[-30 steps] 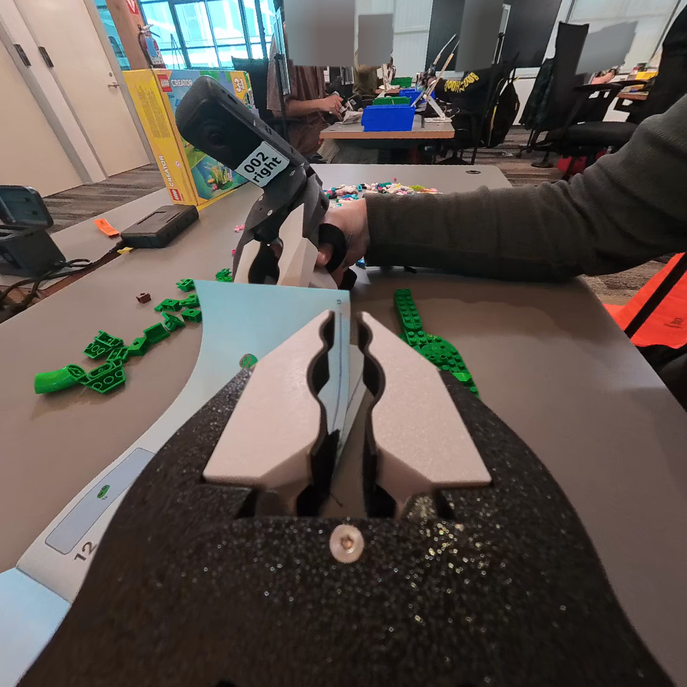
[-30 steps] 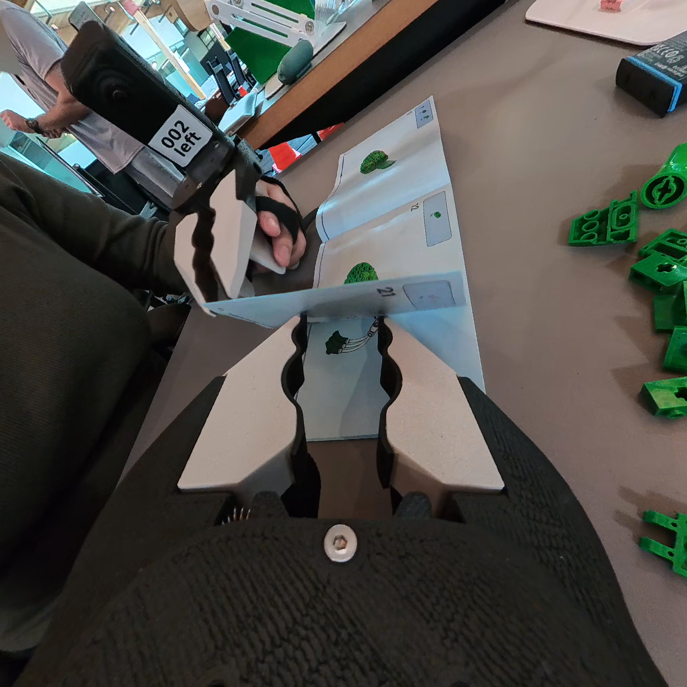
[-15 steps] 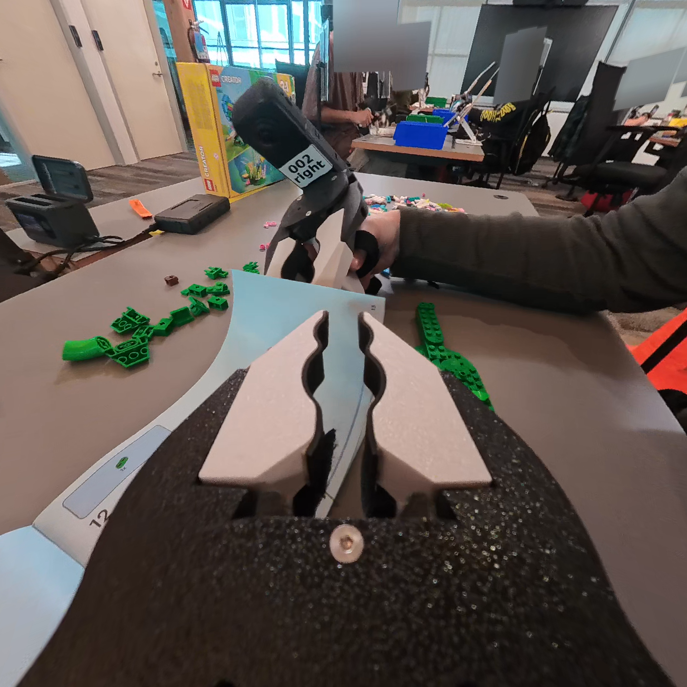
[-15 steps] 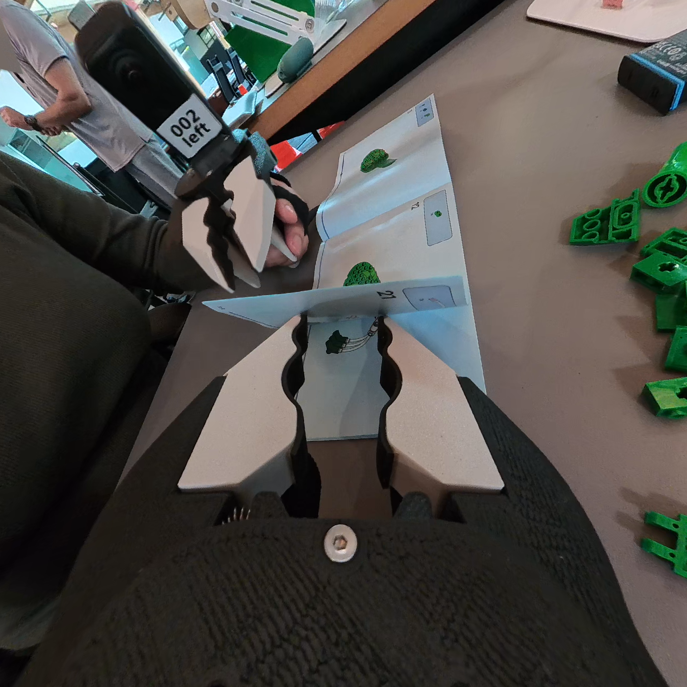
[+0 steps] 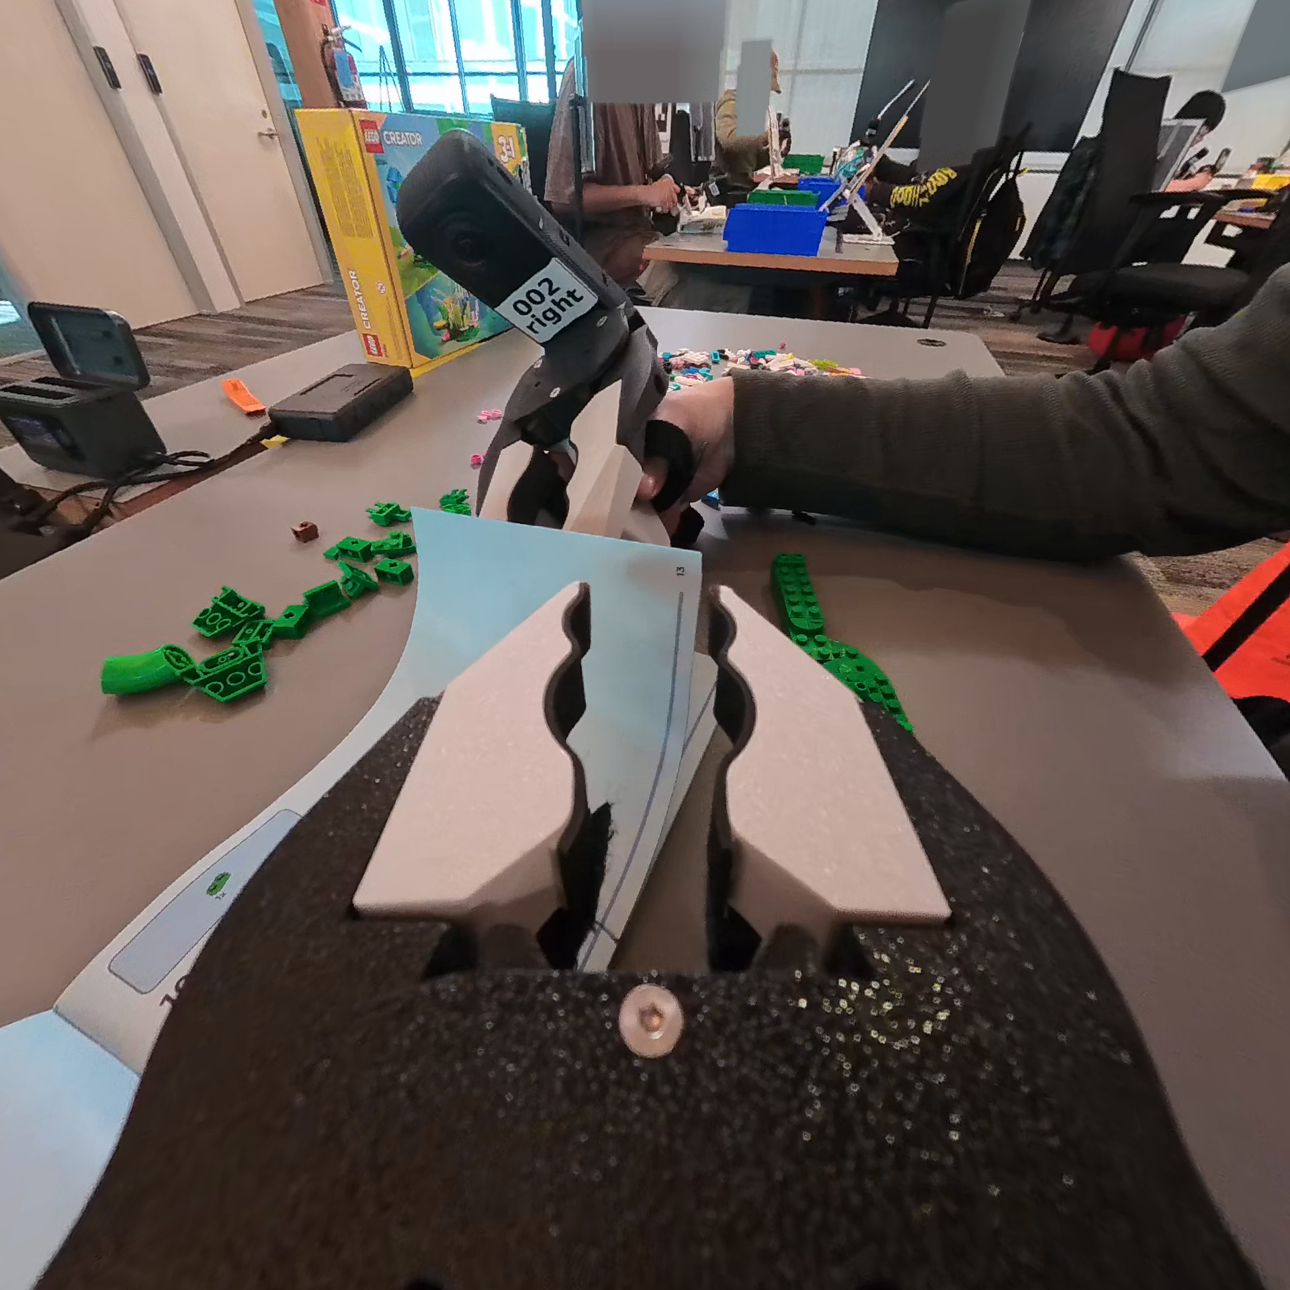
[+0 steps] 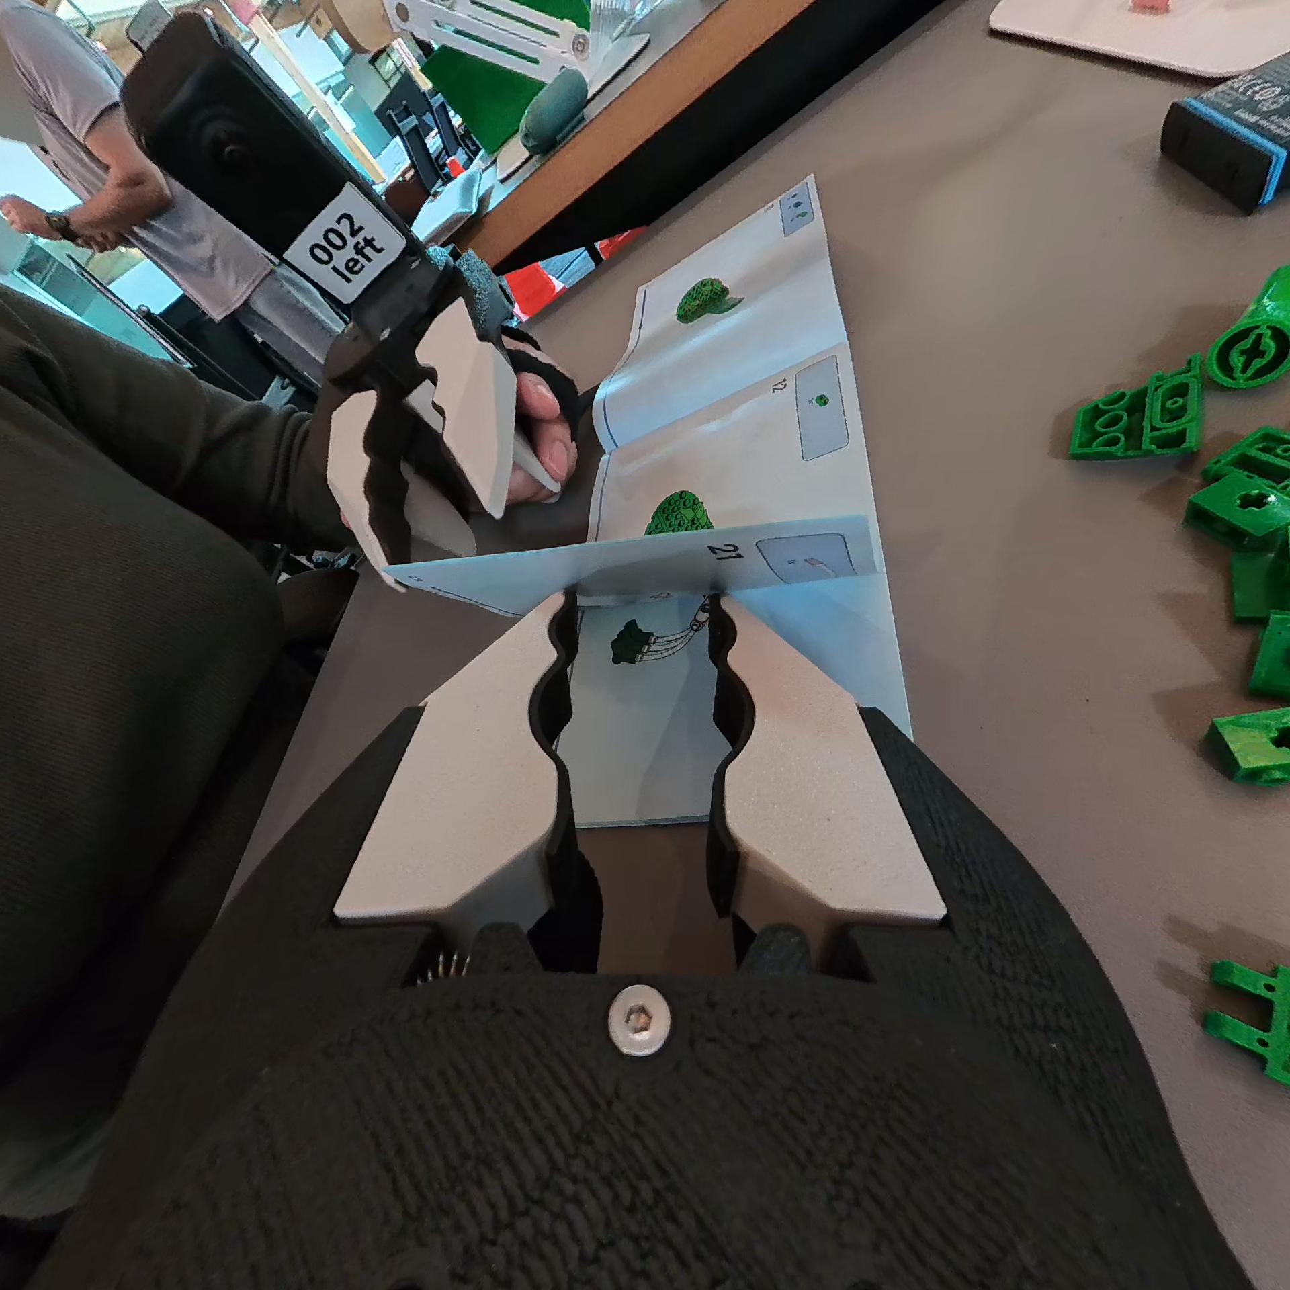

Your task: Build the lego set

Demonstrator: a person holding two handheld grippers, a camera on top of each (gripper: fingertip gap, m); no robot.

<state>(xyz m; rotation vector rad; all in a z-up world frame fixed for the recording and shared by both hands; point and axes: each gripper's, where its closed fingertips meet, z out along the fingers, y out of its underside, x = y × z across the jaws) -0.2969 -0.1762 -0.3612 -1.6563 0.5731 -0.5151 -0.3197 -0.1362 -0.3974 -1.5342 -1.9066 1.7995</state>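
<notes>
The instruction booklet [image 6: 726, 447] is lying open on the grey bench [image 6: 1012, 335], w/ one page [image 6: 628, 562] standing up off it. The right gripper [image 6: 639, 600] is sitting at that page's edge, jaws spread; the left gripper [image 5: 646, 593] is hovering over the booklet, jaws also spread, gripping nothing. Loose green lego pieces [image 5: 230, 642] are lying beside it, and a green plate assembly [image 5: 831, 649] on the other side.

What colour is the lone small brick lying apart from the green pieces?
Brown; best seen in the left wrist view.
</notes>
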